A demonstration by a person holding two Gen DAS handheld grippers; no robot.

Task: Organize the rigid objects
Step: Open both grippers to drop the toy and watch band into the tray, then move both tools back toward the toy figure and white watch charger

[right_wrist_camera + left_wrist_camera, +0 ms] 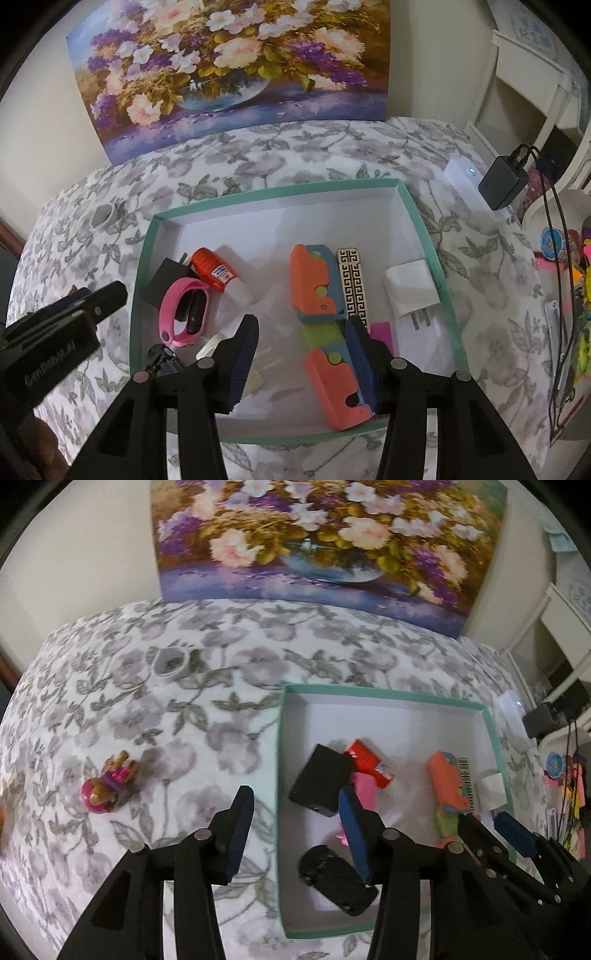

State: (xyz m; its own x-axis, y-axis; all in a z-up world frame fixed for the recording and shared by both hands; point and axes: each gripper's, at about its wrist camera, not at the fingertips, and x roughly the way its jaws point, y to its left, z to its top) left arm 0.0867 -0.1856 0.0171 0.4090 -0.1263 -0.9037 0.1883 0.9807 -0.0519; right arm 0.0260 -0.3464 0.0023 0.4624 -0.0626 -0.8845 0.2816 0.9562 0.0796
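A teal-rimmed box (388, 695) (277, 188) with a white floor lies on the floral cloth. In it are a black block (319, 781), a red bottle (212, 269), a pink wristband (184, 312), an orange-and-blue toy (314, 284), a patterned bar (352, 284), a white plug (410, 288) and a black lump (336, 878). My left gripper (297, 834) stands open over the box's left wall, nothing between its pads. My right gripper (303, 363) hangs open above the box's near part, its right finger beside the toy. A pink bear toy (110, 786) lies on the cloth left of the box.
A white ring (170, 662) (103, 216) sits on the cloth at the far left. A flower painting (229, 70) leans on the back wall. To the right are a white device (469, 188), a black charger (502, 182) with cables, and colourful clutter (576, 295).
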